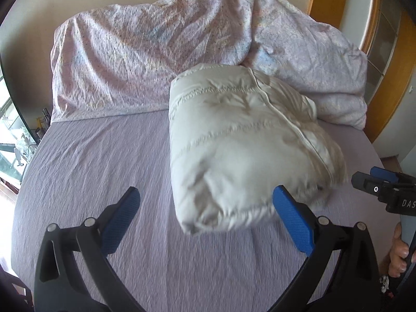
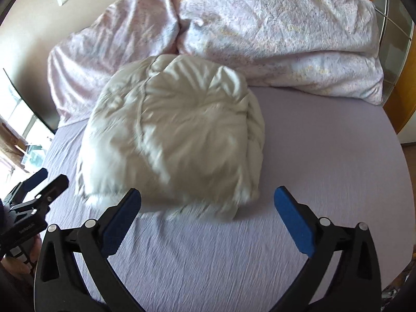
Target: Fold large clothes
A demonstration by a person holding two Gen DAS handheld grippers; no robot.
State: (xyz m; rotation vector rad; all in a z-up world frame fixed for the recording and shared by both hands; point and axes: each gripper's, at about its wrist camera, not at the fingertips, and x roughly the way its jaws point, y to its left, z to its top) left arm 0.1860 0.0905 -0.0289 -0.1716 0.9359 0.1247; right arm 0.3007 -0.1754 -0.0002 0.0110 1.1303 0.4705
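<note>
A white padded jacket (image 1: 239, 145) lies folded into a thick bundle on the lilac sheet of the bed (image 1: 104, 161), its zip line running along the top. In the right wrist view the same jacket (image 2: 176, 140) fills the centre as a rounded bundle. My left gripper (image 1: 206, 197) stands open above the sheet, with its right blue pad (image 1: 293, 223) just in front of the bundle's near end and nothing held. My right gripper (image 2: 208, 197) is also open, hanging above the near edge of the jacket without touching it. Each gripper shows at the edge of the other's view.
Two pale patterned pillows (image 1: 135, 59) lean against the wall at the head of the bed. A wooden wardrobe (image 1: 390, 65) stands to the right, a window (image 1: 13, 143) to the left. A hand (image 1: 397, 249) grips the right tool's handle. Bare sheet (image 2: 325, 156) stretches right of the jacket.
</note>
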